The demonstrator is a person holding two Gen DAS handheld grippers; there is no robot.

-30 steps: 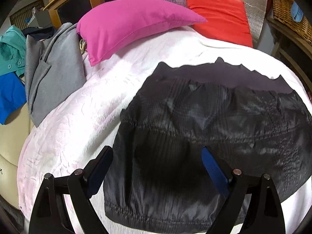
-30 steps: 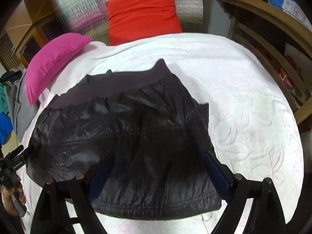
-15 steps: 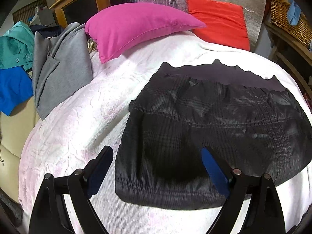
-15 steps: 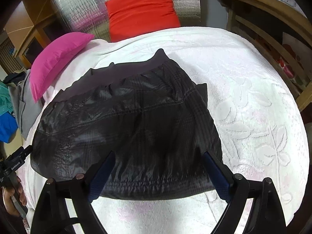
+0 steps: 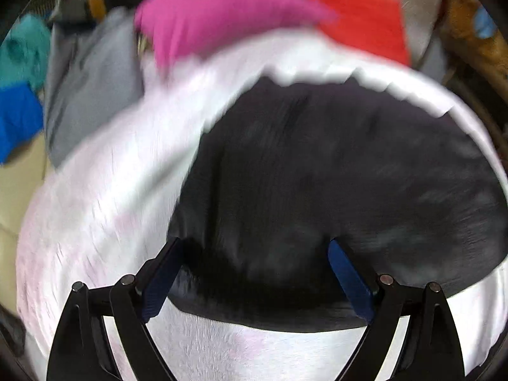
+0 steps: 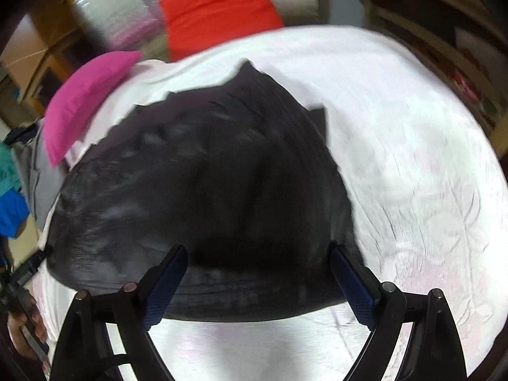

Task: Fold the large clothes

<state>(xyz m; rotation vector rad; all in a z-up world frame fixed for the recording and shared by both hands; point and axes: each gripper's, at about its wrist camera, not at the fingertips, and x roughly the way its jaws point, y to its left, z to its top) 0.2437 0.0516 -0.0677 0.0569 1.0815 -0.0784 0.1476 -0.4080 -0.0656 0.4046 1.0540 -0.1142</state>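
A black shiny jacket (image 5: 317, 174) lies folded flat on the white bedspread (image 5: 104, 209); it also shows in the right wrist view (image 6: 206, 190). Both views are motion-blurred. My left gripper (image 5: 254, 273) is open and empty, its fingers spread just above the jacket's near left hem. My right gripper (image 6: 258, 279) is open and empty above the jacket's near right hem. The hem's near edge runs between the fingers of each gripper.
A pink pillow (image 5: 222, 12) and a red cushion (image 5: 358, 19) lie at the far end of the bed. Grey (image 5: 89, 89), teal and blue clothes are piled to the left. A wooden shelf (image 6: 444, 38) stands to the right. The white bedspread (image 6: 412, 158) extends right.
Both grippers have pulled back toward the near edge of the bed and lowered toward the jacket's hem. The jaws stay open. The jacket has not moved.
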